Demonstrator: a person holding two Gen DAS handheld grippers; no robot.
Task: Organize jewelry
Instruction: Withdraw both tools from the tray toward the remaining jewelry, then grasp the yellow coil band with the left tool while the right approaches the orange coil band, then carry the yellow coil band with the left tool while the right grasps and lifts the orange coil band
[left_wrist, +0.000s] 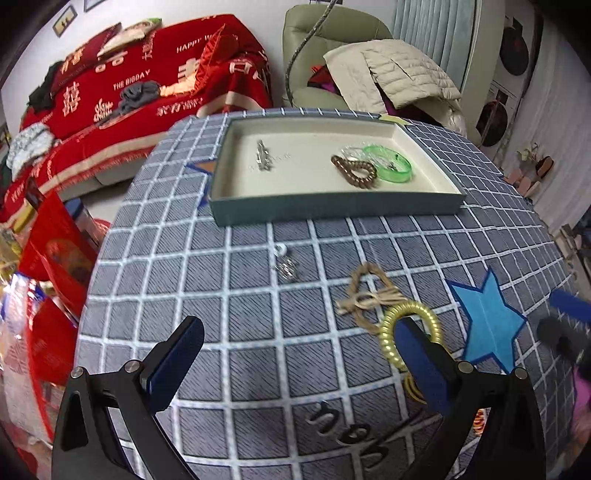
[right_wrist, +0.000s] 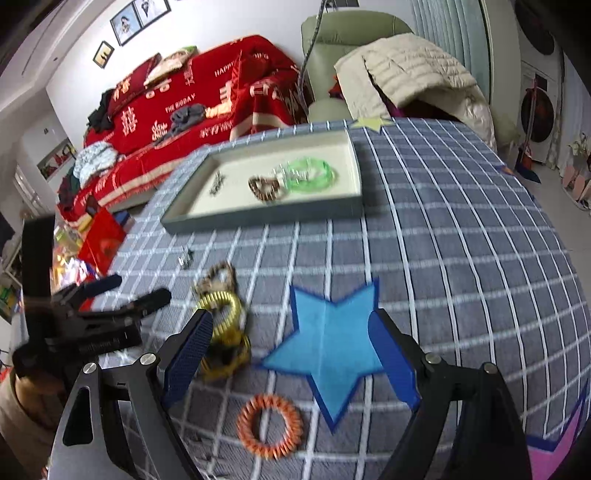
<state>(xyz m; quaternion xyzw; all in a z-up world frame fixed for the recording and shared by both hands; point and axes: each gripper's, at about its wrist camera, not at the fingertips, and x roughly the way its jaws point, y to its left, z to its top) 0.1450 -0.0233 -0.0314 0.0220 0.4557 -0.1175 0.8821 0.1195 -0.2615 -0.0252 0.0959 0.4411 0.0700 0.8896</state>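
A shallow grey-blue tray (left_wrist: 332, 211) (right_wrist: 258, 218) at the far side of the table holds a silver brooch (left_wrist: 263, 157), a brown coil tie (left_wrist: 354, 170) and a green bangle (left_wrist: 392, 165). Loose on the checked cloth lie a silver charm (left_wrist: 284, 263) (right_wrist: 186, 256), a tan cord bracelet (left_wrist: 369, 291) (right_wrist: 218, 278), gold coil ties (left_wrist: 387, 341) (right_wrist: 221, 321) and an orange coil ring (right_wrist: 269, 424). My left gripper (left_wrist: 295, 332) (right_wrist: 136, 291) is open, and its right finger hides part of a gold coil. My right gripper (right_wrist: 291, 332) is open above a blue star, with the orange ring just below it.
The round table wears a grey checked cloth (left_wrist: 258, 332) with blue star patches (right_wrist: 328, 343). Its edge drops off at left toward red bags (left_wrist: 55, 266). Behind stand a red-covered sofa (left_wrist: 147, 85) and a green armchair (right_wrist: 343, 37) piled with a beige jacket.
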